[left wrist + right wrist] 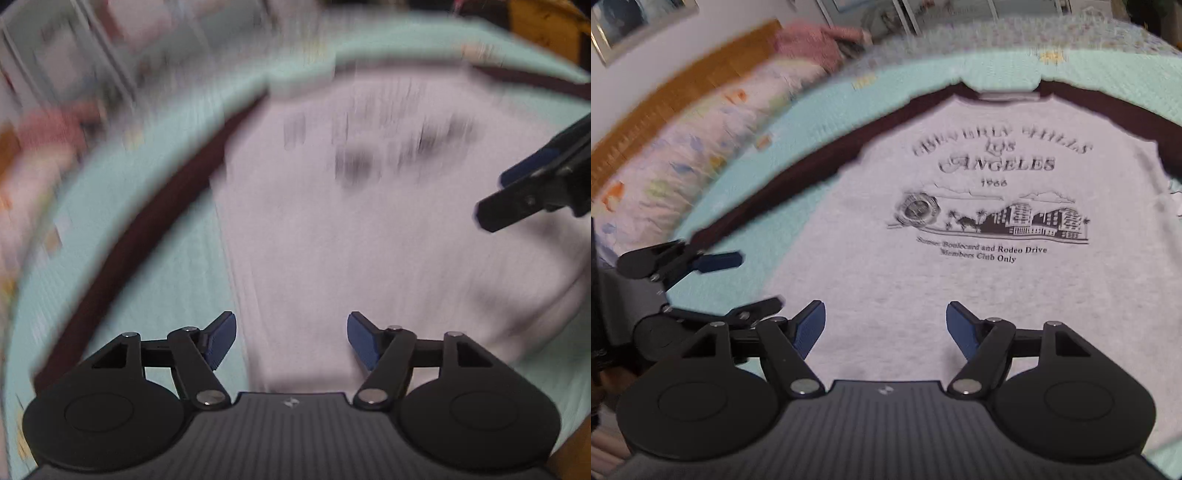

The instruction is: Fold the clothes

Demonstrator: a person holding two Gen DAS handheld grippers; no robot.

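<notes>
My shirt (960,288) lies flat and face up on the bed (820,122), print readable, collar toward the far edge and hem toward the near edge where I stand; its dark left sleeve (783,184) runs out diagonally over the mint cover toward the bed's left side. My left gripper (291,341) has its jaws spread wide with nothing between them, hanging over the shirt's left side edge near the hem. My right gripper (885,332) is likewise spread and empty, over the lower middle of the body. Neither one touches cloth as far as I can tell. I judge the step in hand is to take hold for the first fold, most likely bringing the left sleeve and side in across the body. To do it well I would shift one gripper up to the shoulder seam and keep the other at the hem on the same side, so both pinch along one straight line. I should slide a finger under only the shirt, not the cover beneath, which looks soft enough to bunch into the pinch. The left view is badly smeared, so I would settle before closing. The grippers sit close together, so I must mind them clashing.
</notes>
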